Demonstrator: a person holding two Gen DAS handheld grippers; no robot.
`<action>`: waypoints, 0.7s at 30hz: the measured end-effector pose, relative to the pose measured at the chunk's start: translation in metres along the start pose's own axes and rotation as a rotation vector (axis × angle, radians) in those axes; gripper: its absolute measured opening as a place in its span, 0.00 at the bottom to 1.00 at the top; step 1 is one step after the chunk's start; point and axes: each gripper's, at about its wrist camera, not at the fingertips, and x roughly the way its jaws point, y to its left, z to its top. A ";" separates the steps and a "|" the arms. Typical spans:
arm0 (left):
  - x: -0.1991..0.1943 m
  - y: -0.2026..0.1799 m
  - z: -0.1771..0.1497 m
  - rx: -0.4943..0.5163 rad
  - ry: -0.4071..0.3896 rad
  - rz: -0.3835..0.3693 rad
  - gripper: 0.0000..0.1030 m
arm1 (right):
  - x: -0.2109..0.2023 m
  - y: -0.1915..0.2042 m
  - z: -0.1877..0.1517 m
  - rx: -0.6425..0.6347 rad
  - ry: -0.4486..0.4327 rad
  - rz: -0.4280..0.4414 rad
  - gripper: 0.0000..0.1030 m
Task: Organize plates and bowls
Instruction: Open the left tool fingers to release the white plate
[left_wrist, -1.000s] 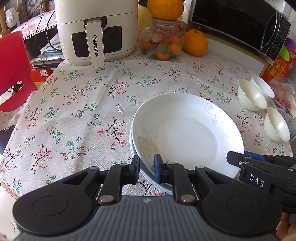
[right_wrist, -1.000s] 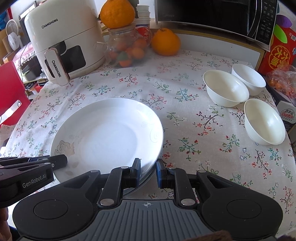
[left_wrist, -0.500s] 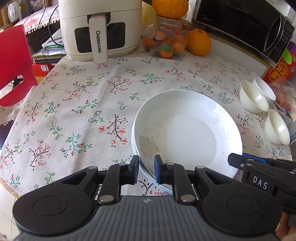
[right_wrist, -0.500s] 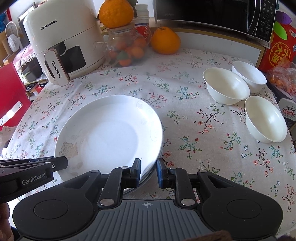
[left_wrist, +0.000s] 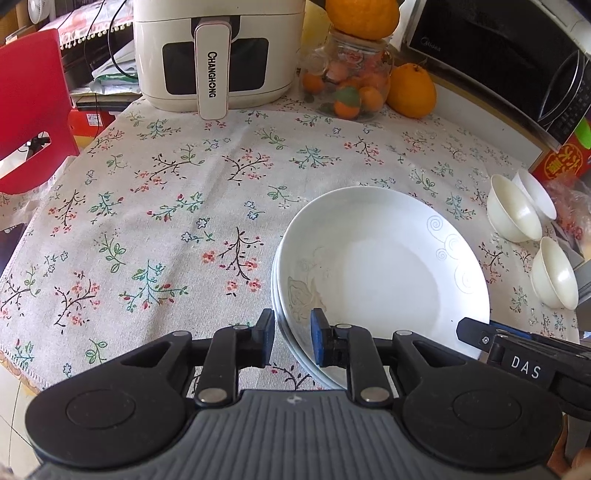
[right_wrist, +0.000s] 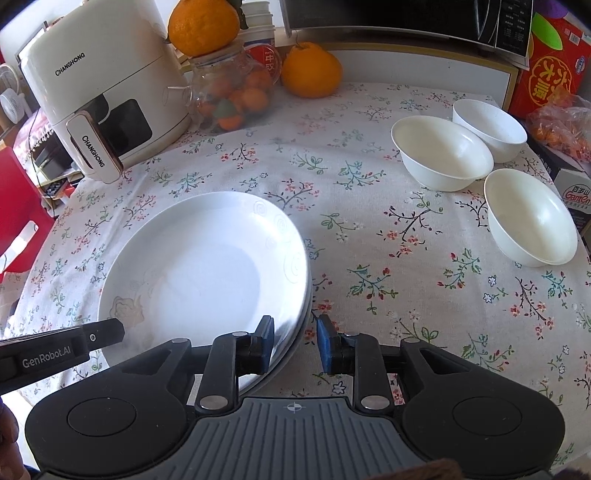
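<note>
I am working in a home kitchen or dining corner. A floral tablecloth (left_wrist: 177, 206) covers the table; a cream air fryer (left_wrist: 218, 55) stands at 11 o'clock, a microwave (left_wrist: 517, 55) at 1 o'clock, oranges (left_wrist: 410, 90) between.

White plates (left_wrist: 384, 266) carry faint swirl marks and a pale rose motif. Three bowls (right_wrist: 441, 153) are plain cream-white. The desk's cloth (left_wrist: 166, 206) is beige with pink and teal sprigs. The air fryer (left_wrist: 218, 51) is cream.
</note>
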 end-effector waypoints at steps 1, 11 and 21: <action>0.000 0.001 0.001 -0.005 -0.002 0.000 0.17 | 0.000 0.000 0.000 0.002 0.002 0.001 0.25; -0.003 0.000 0.008 -0.019 -0.038 0.008 0.21 | -0.005 -0.004 0.004 0.029 -0.019 0.022 0.29; -0.005 -0.015 0.023 -0.023 -0.086 0.007 0.28 | -0.017 -0.018 0.019 0.093 -0.073 0.066 0.50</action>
